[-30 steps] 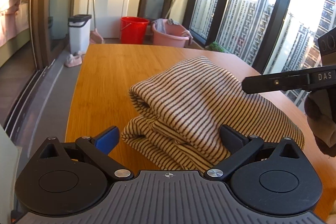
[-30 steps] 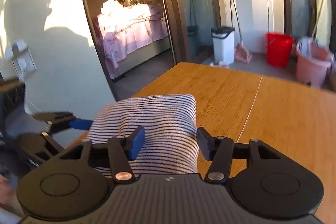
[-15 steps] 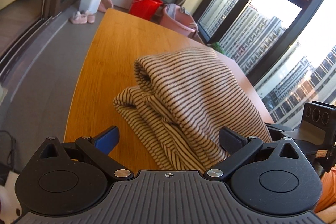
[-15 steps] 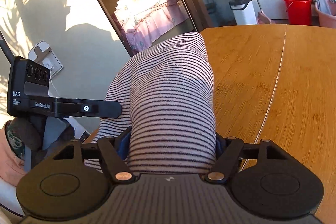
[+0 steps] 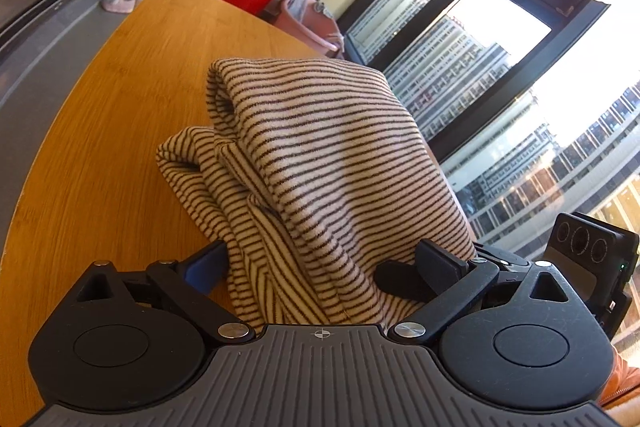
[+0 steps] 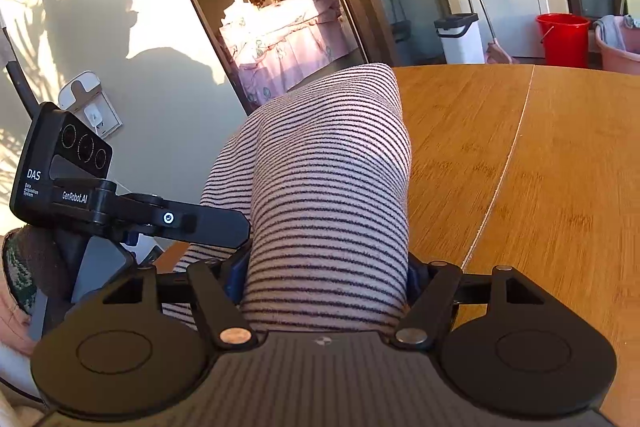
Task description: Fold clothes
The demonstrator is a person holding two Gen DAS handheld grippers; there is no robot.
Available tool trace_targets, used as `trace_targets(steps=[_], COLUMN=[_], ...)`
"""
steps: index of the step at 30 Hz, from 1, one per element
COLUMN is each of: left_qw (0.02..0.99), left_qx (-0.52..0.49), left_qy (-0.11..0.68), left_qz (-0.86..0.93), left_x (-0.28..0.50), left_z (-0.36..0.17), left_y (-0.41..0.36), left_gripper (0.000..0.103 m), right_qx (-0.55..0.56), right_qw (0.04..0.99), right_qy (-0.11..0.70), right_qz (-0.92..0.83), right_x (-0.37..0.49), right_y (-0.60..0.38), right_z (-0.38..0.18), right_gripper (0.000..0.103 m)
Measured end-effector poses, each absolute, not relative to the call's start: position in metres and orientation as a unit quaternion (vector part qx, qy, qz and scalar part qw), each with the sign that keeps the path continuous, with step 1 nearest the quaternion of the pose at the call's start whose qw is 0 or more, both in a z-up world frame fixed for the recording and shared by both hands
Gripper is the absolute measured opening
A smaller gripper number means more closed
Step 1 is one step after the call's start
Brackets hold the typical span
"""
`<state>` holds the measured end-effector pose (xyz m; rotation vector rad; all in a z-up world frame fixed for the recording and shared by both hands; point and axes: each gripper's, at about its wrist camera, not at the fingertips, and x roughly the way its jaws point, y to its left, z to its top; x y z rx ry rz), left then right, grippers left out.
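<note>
**Both grippers on the folded striped top**

I have the striped top [image 5: 332, 163] bundled in several layers at the near edge of the wooden table [image 5: 120, 99], and both my tools are on it. My left gripper [image 5: 320, 267] straddles the thick stack; its blue-padded finger presses one side and the black finger sits against the other, so I judge it clenched on the cloth, though the fabric hides the actual contact. My right gripper [image 6: 324, 279] has the rolled end of the same garment filling the gap between its fingers, so it reads as clamped on the top too.

I hold it from both ends, I think, because so many loose layers would slump open if carried or pressed from one side only. The near part rises toward my tools while the far fold seems to rest on the wood. The fold looks largely made; whether I am tightening it or about to lift the bundle away, I cannot tell
</note>
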<state>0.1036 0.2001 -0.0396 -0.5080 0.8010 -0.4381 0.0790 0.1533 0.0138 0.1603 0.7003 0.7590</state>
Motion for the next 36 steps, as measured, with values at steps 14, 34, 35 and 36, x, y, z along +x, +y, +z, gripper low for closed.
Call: trace_targets(steps=[14, 34, 35, 36], left_qw=[0.922, 0.937, 0.938, 0.938], left_qx=[-0.135, -0.074, -0.072, -0.070], left_qy=[0.296, 0.318, 0.317, 0.316], left_qz=[-0.210, -0.122, -0.122, -0.121], left_x=[0.223, 0.249, 0.250, 0.251], left_z=[-0.005, -0.036, -0.036, -0.035], left_y=[0.203, 0.219, 0.219, 0.219], left_gripper=[0.093, 0.100, 0.100, 0.101], right_qx=[0.168, 0.034, 0.031, 0.033], right_qw=[0.883, 0.930, 0.933, 0.932], right_qy=[0.300, 0.240, 0.229, 0.227], right_qz=[0.321, 0.277, 0.276, 0.280], right_x=[0.205, 0.230, 0.233, 0.239], right_y=[0.143, 0.151, 0.150, 0.152], right_z=[0.030, 0.063, 0.070, 0.074], right_gripper=[0.053, 0.086, 0.074, 0.051])
